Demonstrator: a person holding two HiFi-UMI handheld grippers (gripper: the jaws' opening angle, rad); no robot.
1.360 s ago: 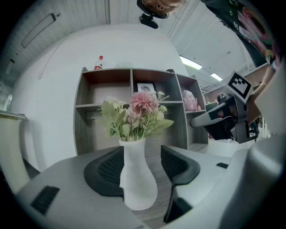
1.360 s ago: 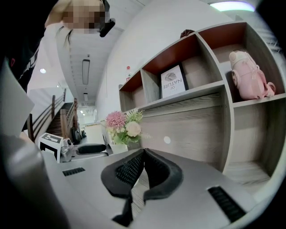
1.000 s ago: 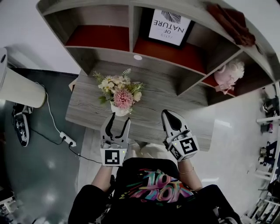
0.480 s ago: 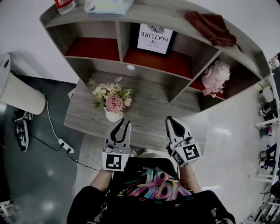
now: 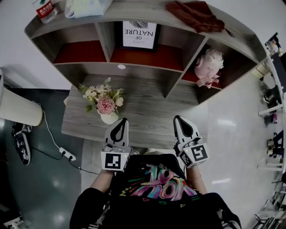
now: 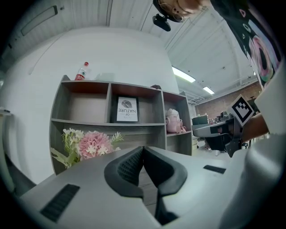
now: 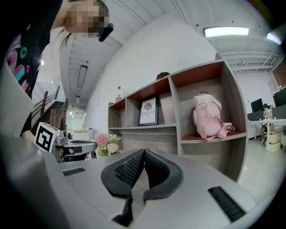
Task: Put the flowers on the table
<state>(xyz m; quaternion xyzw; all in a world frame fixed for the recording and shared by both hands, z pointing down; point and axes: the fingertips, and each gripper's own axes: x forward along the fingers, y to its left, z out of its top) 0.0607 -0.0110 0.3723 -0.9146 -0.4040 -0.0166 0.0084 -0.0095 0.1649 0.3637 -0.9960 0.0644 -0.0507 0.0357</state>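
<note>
A bunch of pink and cream flowers in a small white vase stands upright on the grey wooden table, left of its middle. The flowers also show at the left of the left gripper view, and small at the left in the right gripper view. My left gripper is shut and empty, just right of the vase and apart from it. My right gripper is shut and empty over the table's front right.
Behind the table stands a grey shelf unit with a framed print, a pink bag, a red cloth and a bottle on top. A power strip and cable lie on the floor at left.
My left gripper's jaws have closed from wide open to shut, with nothing in them. Both grippers stay near the table's front edge while the head view has tilted upward.
</note>
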